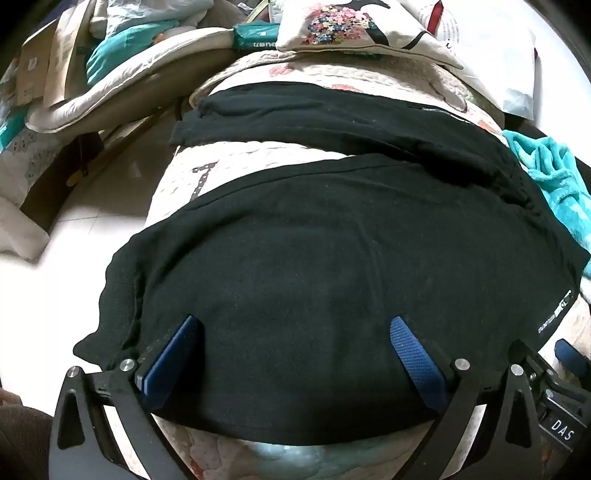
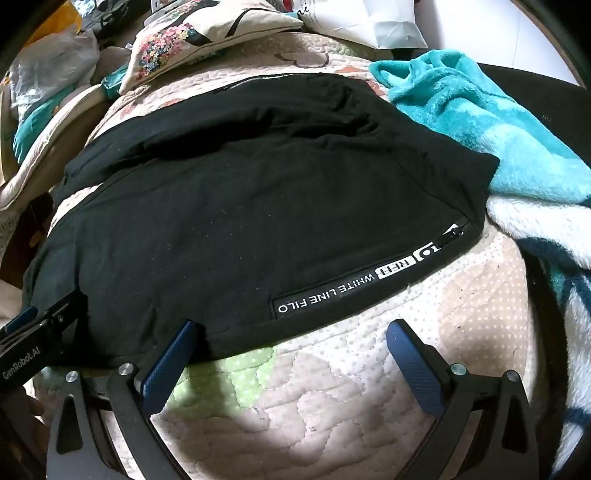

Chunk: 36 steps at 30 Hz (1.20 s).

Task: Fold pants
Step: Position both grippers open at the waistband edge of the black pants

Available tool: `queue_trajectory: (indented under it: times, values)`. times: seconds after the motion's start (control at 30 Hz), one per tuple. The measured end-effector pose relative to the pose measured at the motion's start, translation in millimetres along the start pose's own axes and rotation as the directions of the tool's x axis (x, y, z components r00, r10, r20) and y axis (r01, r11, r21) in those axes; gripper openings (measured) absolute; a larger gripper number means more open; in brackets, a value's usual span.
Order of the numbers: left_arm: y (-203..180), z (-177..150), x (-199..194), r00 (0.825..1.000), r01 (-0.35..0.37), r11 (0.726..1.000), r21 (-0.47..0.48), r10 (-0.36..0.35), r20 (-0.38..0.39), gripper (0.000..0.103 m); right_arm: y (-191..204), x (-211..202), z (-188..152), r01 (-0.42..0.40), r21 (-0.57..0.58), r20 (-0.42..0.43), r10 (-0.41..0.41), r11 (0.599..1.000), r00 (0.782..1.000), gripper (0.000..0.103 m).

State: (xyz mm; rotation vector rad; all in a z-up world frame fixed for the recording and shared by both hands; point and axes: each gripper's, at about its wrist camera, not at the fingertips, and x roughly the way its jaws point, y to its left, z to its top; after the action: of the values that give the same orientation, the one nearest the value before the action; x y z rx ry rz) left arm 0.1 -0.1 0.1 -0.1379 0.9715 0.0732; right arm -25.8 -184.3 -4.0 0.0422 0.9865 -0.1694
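Black pants lie spread on a quilted bed cover, the two legs running to the left with a strip of quilt between them. In the right wrist view the pants show a zip pocket with white lettering near their front edge. My left gripper is open, its blue fingers resting over the near leg. My right gripper is open at the pants' front hem, above the quilt. The left gripper's body also shows in the right wrist view.
A teal fleece blanket lies right of the pants, touching them. A floral pillow and white bags sit at the head of the bed. Clutter and boxes stand on the white floor to the left.
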Motion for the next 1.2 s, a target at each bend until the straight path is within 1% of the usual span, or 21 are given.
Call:
queue_trajectory:
  times: [0.47, 0.9, 1.0, 1.13, 1.2]
  values:
    - [-0.6, 1.4, 0.8, 1.000, 0.003, 1.000, 0.002, -0.003, -0.006, 0.103, 2.5, 0.9, 0.7, -0.003, 0.003, 0.003, 0.003, 1.000, 1.000, 0.103]
    - [0.0, 3.2, -2.9, 1.000, 0.003, 1.000, 0.001, -0.003, -0.007, 0.103, -5.1, -1.9, 2.3, -0.005, -0.003, 0.019, 0.005, 1.000, 1.000, 0.103]
    - [1.2, 3.1, -2.4, 1.000, 0.005, 1.000, 0.002, -0.005, -0.004, 0.103, -4.9, -4.3, -0.1, -0.012, 0.002, 0.044, 0.012, 1.000, 0.999, 0.103]
    - [5.1, 3.6, -5.3, 1.000, 0.022, 1.000, 0.008, -0.022, -0.011, 0.103, -4.9, -7.9, -4.7, -0.030, 0.015, 0.113, 0.028, 0.999, 0.993, 0.103]
    - [5.8, 3.5, -5.6, 1.000, 0.027, 1.000, 0.010, -0.027, -0.007, 0.103, -4.0, -7.0, -5.6, -0.020, 0.010, 0.104, 0.019, 1.000, 0.994, 0.103]
